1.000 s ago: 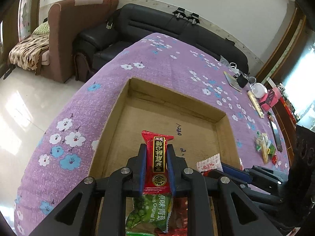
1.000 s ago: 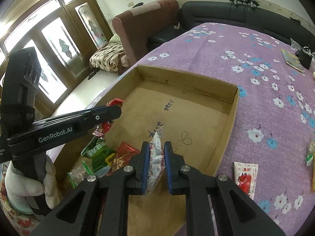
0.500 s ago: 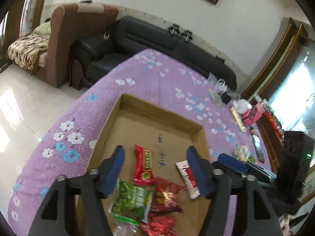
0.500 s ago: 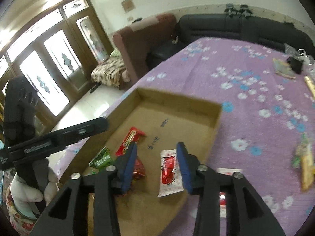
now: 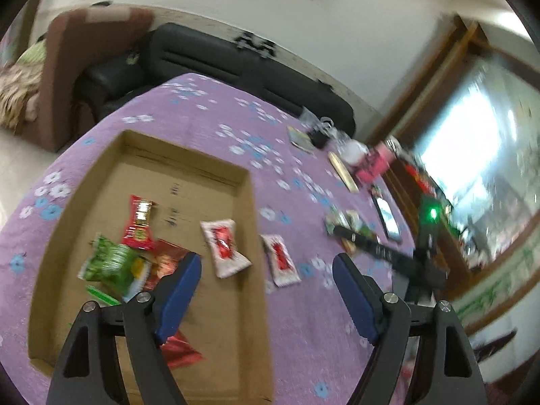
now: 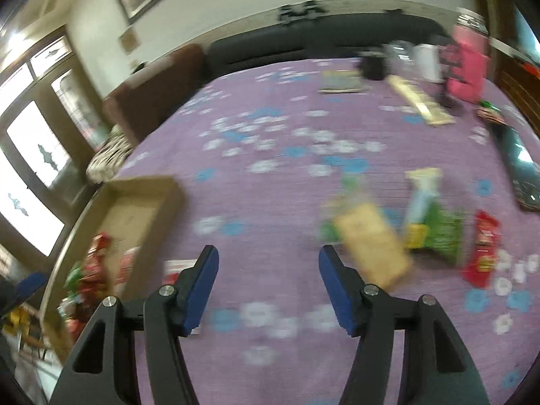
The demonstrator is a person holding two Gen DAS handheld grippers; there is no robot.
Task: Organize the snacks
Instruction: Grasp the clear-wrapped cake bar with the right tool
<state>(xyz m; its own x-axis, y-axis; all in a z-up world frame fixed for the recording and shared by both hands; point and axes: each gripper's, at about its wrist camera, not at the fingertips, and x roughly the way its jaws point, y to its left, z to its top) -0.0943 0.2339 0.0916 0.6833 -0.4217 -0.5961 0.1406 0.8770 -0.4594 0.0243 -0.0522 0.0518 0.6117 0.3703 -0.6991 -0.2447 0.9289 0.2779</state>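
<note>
Both my grippers were empty between placements. My left gripper (image 5: 266,278), fingers spread wide and holding nothing, hovered over the near right part of the cardboard box (image 5: 251,202), in which lay a red-and-gold packet (image 5: 140,222), a green pea packet (image 5: 111,263), a white-and-red sachet (image 5: 224,246) and red foil wrappers. A second white-and-red sachet (image 5: 280,260) lay on the purple floral cloth (image 5: 202,114) just right of the box wall. My right gripper (image 6: 268,285), likewise agape and empty, faced the loose snacks to the right: a tan cracker pack (image 6: 374,246), a green packet (image 6: 438,233) and a red packet (image 6: 484,253). I judged the step to be fetching the next snack; it called for lowering the right fingers astride the cracker pack, nearest them, and closing.
</note>
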